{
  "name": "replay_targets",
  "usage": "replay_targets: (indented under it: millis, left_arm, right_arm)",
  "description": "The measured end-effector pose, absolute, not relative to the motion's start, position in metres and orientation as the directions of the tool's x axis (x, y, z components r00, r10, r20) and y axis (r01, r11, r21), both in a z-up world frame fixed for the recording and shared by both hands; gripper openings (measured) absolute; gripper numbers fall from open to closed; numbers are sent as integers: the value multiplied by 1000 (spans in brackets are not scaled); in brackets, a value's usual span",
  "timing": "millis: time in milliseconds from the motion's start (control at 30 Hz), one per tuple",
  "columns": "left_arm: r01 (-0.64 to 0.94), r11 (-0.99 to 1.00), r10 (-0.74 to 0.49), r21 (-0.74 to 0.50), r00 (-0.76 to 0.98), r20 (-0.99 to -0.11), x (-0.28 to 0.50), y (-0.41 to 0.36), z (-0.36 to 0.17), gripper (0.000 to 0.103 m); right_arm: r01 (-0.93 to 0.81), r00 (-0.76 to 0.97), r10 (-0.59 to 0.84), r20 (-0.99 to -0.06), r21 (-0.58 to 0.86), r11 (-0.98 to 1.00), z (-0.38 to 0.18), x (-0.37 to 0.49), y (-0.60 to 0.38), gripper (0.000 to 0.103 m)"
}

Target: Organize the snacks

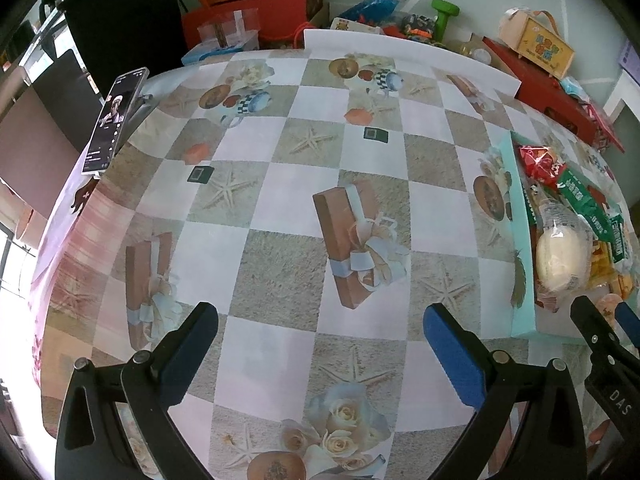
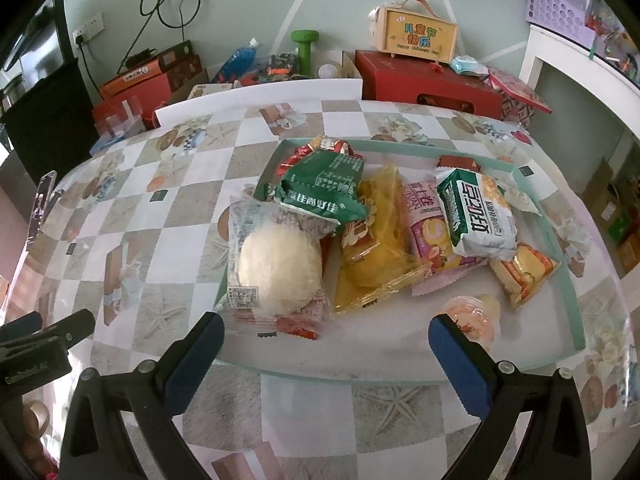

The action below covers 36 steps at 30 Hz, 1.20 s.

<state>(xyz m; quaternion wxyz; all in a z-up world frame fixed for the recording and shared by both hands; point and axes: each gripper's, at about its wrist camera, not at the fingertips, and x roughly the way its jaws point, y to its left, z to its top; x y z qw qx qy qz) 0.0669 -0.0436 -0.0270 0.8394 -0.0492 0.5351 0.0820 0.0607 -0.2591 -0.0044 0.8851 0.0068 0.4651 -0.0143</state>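
The left wrist camera looks forward and down along its gripper (image 1: 320,340) over the patterned surface (image 1: 280,208), with the snack tray (image 1: 520,240) off to that gripper's right. The right wrist camera sits close above the same tray (image 2: 576,320), just ahead of its gripper (image 2: 326,344). Both views share the tray, the surface and the red box (image 1: 548,92) (image 2: 424,80) beyond.

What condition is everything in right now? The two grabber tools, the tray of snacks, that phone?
Left gripper: jaws open, empty, over bare tablecloth.
Right gripper: jaws open, empty, at the tray's near edge.
Tray: flat on the table, holding piled snacks.
Round bun: sealed in clear wrap, overhanging the tray's left edge.
Green packet: sealed, lying on other packets.
Phone: propped up, screen lit.
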Motion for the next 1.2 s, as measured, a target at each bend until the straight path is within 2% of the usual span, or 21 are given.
replay_targets:
  millis: [1200]
  left_arm:
    - [-181, 983, 88, 13, 413, -906, 68, -45, -28, 102]
  right_arm:
    - [32, 566, -21, -824, -3, 999, -5, 62, -259, 103]
